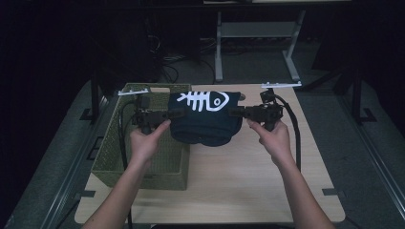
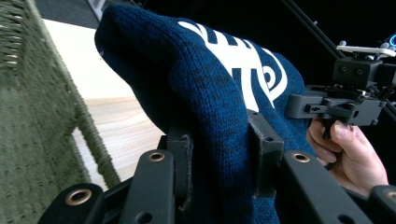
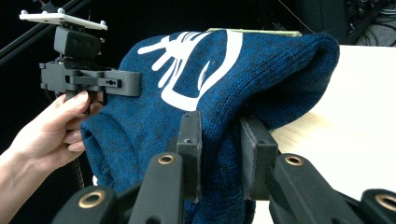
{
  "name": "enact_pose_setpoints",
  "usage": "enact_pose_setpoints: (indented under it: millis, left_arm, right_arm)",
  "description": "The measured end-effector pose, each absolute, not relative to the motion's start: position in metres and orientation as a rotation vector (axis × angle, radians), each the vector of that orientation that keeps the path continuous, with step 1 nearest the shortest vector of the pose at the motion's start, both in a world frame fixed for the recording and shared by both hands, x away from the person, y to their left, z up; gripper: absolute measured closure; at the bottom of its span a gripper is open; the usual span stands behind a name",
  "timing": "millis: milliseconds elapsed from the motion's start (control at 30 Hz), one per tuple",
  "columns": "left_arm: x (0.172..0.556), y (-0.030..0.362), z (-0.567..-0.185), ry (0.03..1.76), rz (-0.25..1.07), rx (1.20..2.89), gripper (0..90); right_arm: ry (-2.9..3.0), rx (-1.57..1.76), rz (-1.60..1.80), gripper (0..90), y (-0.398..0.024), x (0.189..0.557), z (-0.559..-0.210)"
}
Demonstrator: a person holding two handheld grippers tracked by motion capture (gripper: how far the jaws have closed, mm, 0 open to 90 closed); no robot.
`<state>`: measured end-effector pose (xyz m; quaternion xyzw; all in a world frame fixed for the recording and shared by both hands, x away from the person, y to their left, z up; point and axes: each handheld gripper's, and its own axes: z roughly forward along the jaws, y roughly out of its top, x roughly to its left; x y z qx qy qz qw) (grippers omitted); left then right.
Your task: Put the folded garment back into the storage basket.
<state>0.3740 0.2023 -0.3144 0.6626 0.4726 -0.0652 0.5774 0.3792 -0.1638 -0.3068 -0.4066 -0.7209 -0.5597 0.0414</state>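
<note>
1. Two grippers, both clamped on one garment. Left gripper (image 1: 177, 113) pinches the left edge of the blue knit sweater (image 1: 206, 119); the left gripper view has its jaws pressed into a thick fold of the knit (image 2: 219, 154).
2. Right gripper (image 1: 235, 112) pinches the opposite edge; the right gripper view has its jaws squeezed on a bunched fold (image 3: 217, 149), cloth bulging above and below the pads.
3. Sweater hangs between the two, lifted off the table (image 1: 229, 181), folded into a compact bundle. White fishbone print (image 1: 203, 101) faces up and toward the far side. Lower folds sag below the grip line.
4. Long axis of the bundle runs left to right, straight from one gripper to the other; the jaws point inward at each other along it.
5. Key relation: the green woven basket (image 1: 143, 171) sits on the left side of the table, under and just left of the left gripper. The sweater's left edge overlaps the basket's right rim; most of the bundle hangs over bare table beside it.
6. Judgement: the load likely goes into the basket, so the pair must shift left together. Left hand (image 1: 145, 140) is nearer the basket; right hand (image 1: 274, 140) has farther to travel.
7. Risk, as judged: sagging folds could catch the basket's near-right rim unless they are kept above it.
</note>
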Motion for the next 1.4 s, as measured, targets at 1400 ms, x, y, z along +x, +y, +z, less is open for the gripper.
enact_pose_setpoints:
  millis: [1400]
  left_arm:
    - [0.366,0.274,-0.310,1.171,-0.114,1.477,66.1]
  right_arm:
    - [-2.200,-1.165,-1.696,71.9,-0.092,0.400,-0.307]
